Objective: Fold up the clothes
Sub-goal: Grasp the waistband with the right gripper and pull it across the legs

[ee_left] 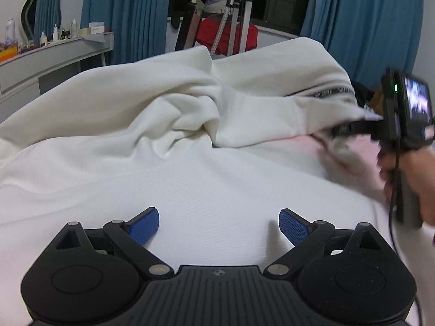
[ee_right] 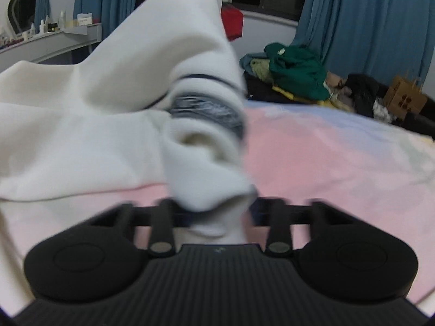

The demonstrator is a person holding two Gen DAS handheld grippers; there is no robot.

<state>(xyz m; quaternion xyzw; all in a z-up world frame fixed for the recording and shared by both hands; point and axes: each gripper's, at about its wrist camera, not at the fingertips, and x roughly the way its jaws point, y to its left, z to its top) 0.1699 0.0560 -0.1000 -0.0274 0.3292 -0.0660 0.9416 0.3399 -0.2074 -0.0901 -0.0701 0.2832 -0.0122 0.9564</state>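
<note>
1. cream-white fleece: the sweatshirt (ee_left: pixel 217 168) lies spread over the pink bed sheet (ee_right: pixel 326 146), its body flat in front of the left tool and its far part bunched and raised.
2. left tool (ee_left: pixel 219 224): fingers spread wide, blue pads (ee_left: pixel 144 226) apart, holding nothing, poised just above the flat fabric.
3. right tool (ee_right: pixel 217 214): closed onto the sleeve cuff (ee_right: pixel 212 187); the sleeve with its dark stripe band (ee_right: pixel 209 111) rises from the grip. the right wrist view is blurred, so the depth of the bite cannot be confirmed.
4. judged step: carrying the sleeve across the body for a fold.
5. fault, slip: a shallow bite on the thick cuff could release under sleeve weight, dropping the fold short.
6. fault, drag: the body is not pinned; pulling the sleeve could shift or wrinkle the whole garment.
7. fault, misfold: the bunched far part could trap creases beneath the sleeve.
8. the clothes pile (ee_right: pixel 296 73) at the bed's far edge sits well apart; interference is unlikely.
</note>
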